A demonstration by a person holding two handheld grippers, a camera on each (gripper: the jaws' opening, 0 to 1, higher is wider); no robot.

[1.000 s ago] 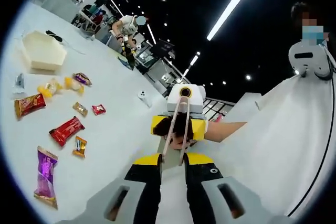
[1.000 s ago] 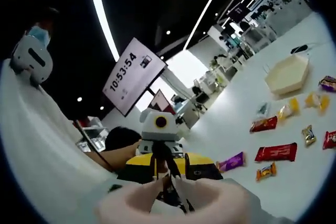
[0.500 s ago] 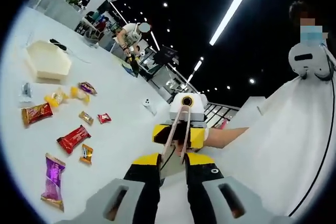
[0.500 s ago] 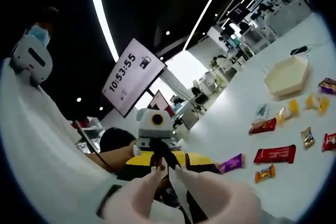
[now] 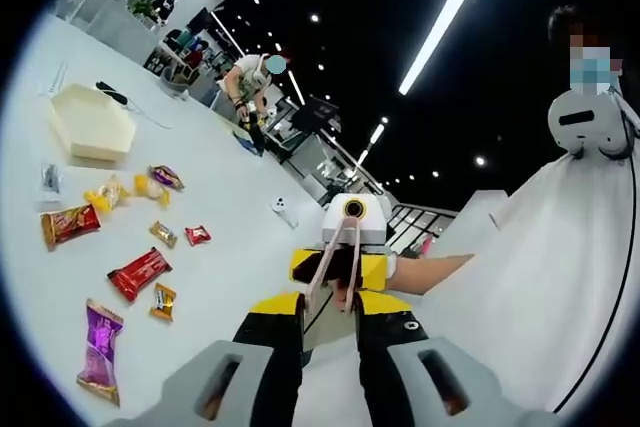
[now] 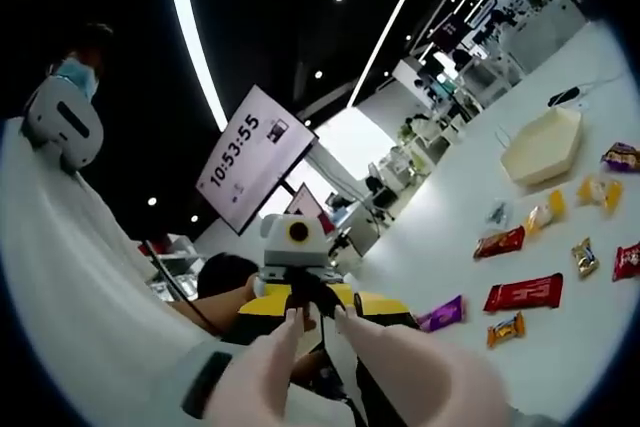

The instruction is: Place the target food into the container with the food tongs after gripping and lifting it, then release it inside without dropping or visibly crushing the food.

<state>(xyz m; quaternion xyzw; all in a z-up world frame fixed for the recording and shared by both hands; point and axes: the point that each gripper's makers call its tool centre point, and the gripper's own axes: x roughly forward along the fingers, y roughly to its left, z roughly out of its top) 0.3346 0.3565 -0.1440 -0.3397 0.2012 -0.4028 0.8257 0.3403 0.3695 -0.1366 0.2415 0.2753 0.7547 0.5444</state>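
Note:
Pink food tongs (image 6: pixel 335 362) rise from the bottom of the right gripper view, with their tips slightly apart and nothing between them. My right gripper (image 5: pixel 338 267) is shut on the tongs and faces my left gripper (image 5: pixel 336 315), which stands open just below the tong tips. A cream hexagonal container (image 5: pixel 92 124) sits far back on the white table (image 5: pixel 230 197). Wrapped snacks lie in front of it: a red bar (image 5: pixel 139 273), a purple packet (image 5: pixel 99 351), an orange candy (image 5: pixel 163 300), a red packet (image 5: pixel 69 225) and yellow candies (image 5: pixel 110 193). Both grippers hang well away from the snacks.
A person in white clothing (image 5: pixel 560 277) stands close behind the grippers, one arm (image 5: pixel 435 269) reaching to the right gripper. A small white object (image 5: pixel 284 213) stands on the table. A clock screen (image 6: pixel 255 157) hangs behind, and a person (image 5: pixel 245 52) works at a far bench.
The tong tips have spread a little in the right gripper view. Both views shifted slightly with the hands. The snacks and the container have not moved.

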